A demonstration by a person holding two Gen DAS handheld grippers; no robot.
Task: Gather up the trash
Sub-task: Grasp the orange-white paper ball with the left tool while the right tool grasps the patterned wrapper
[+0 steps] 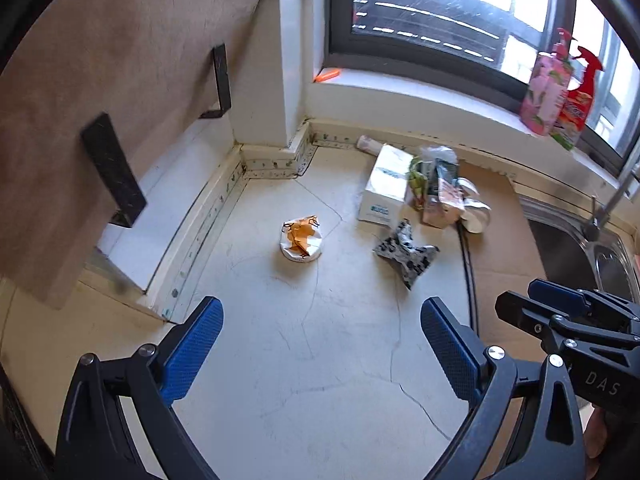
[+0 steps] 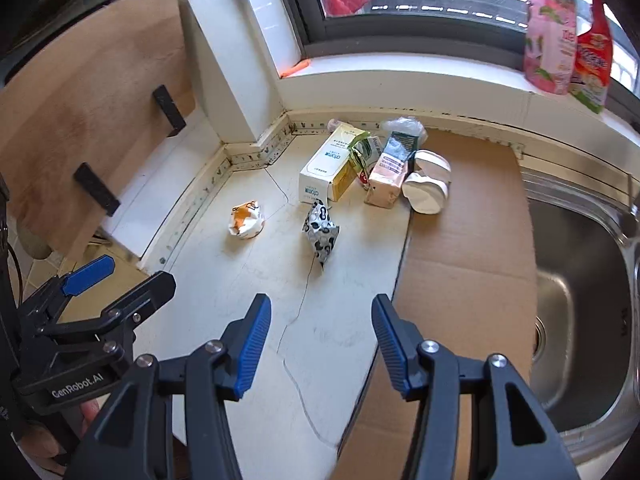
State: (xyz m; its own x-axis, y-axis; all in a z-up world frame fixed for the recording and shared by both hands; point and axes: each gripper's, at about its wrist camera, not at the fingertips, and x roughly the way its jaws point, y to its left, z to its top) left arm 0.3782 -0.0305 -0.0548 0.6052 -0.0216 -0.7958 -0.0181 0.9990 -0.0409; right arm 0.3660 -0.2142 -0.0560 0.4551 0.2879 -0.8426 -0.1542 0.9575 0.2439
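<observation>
Cracked white kitchen countertop beneath a dark-framed window, a steel sink to the right — that is what I see through both wrist cameras. My left gripper and right gripper hang above the counter, each with its blue-padded fingers spread and nothing between them.

Ahead lies the trash. Nearest the left wall, alone on bare counter, sits a crumpled white-and-orange wrapper, balled up with a flat round base. Just right of it is a crushed black-and-white patterned packet, pinched and twisted at one end. Behind them, toward the back wall, a cluster stands together: a white tissue box with a yellow side, a green-printed wrapper against it, a pink carton with a dark top, and squashed white paper cups resting on the edge of a flattened cardboard sheet. On the sill — a pink pump bottle and a red spray bottle.
</observation>
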